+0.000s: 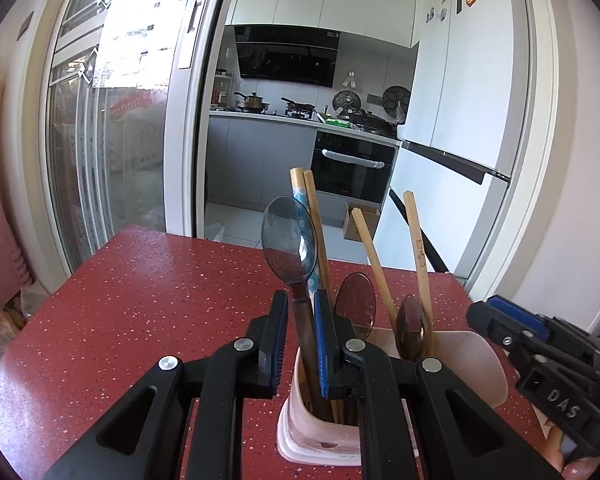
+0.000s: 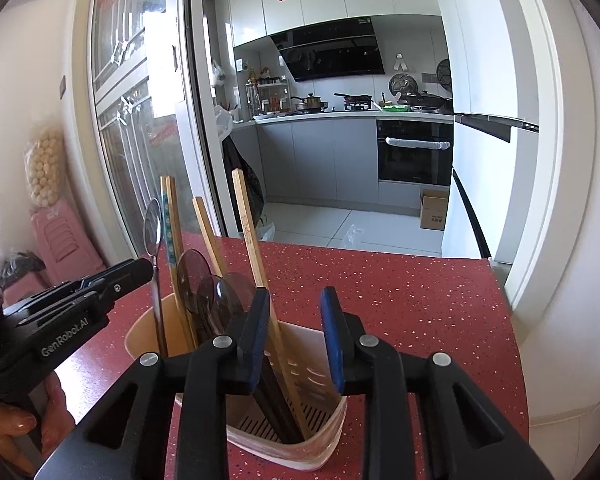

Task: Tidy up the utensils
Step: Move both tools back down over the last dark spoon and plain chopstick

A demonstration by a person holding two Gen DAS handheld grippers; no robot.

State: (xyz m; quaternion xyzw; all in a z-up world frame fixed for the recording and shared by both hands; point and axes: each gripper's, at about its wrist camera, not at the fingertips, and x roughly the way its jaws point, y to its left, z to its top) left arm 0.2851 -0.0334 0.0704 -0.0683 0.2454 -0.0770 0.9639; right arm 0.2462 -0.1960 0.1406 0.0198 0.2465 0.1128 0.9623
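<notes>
Red speckled bench (image 1: 140, 300) carries one pale pink holder (image 1: 320, 432) with what look like four wooden chopsticks and four translucent spoons, though overlap blurs the count. Left claw (image 1: 300, 344) pinches the clear grey spoon (image 1: 290, 236) standing upright in the holder. Only the right wrist view shows its slotted floor, where the right claw (image 2: 296, 340) hangs spread over the rim

A red speckled worktop (image 1: 140, 300) fronts a kitchen with a black oven (image 1: 352, 168), white fridge (image 1: 460, 120) and cardboard box (image 2: 434, 208).
</notes>
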